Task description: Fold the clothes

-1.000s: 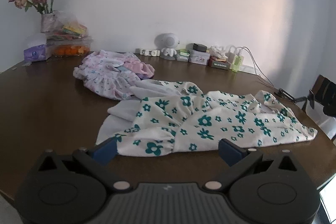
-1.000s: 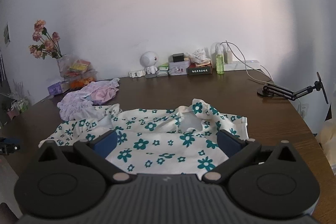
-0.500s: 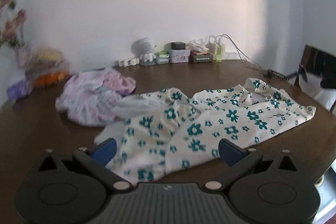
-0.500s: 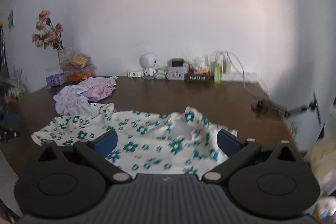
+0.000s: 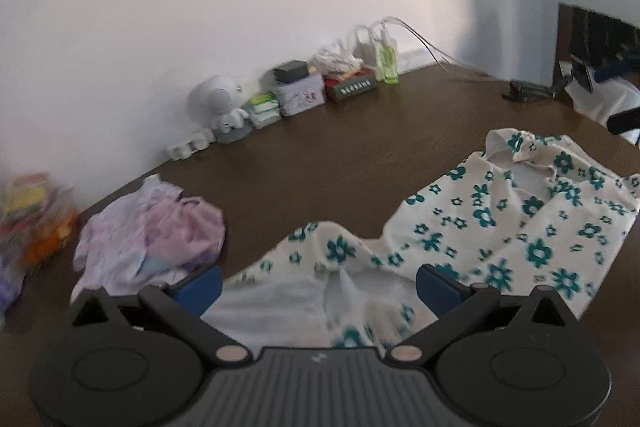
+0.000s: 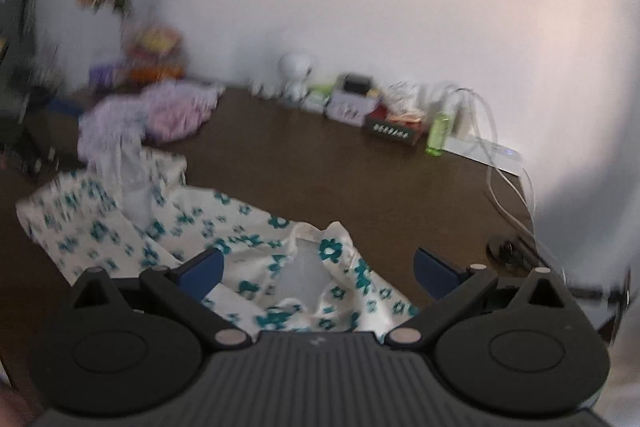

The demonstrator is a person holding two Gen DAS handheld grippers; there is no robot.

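A white garment with teal flowers (image 5: 500,223) lies spread and rumpled on the brown table (image 5: 320,163). My left gripper (image 5: 318,285) is open and empty, just above the garment's left end, where its white lining shows. In the right wrist view the same garment (image 6: 168,223) lies across the lower left. My right gripper (image 6: 318,273) is open and empty over the collar end, near the table's right side. A pile of pink and lilac clothes (image 5: 152,239) lies to the left, and it also shows in the right wrist view (image 6: 156,115).
Along the wall stand a white robot figurine (image 5: 220,107), small boxes (image 5: 300,93), a green bottle (image 6: 438,133) and a power strip with cables (image 6: 484,147). Flowers and snack packs (image 6: 140,39) sit at the far left. A phone holder clamp (image 5: 528,93) sits at the right edge.
Both grippers have swung and moved closer over the garment: the left over its left end, the right over its collar end. Both stay open. The garment has not moved.
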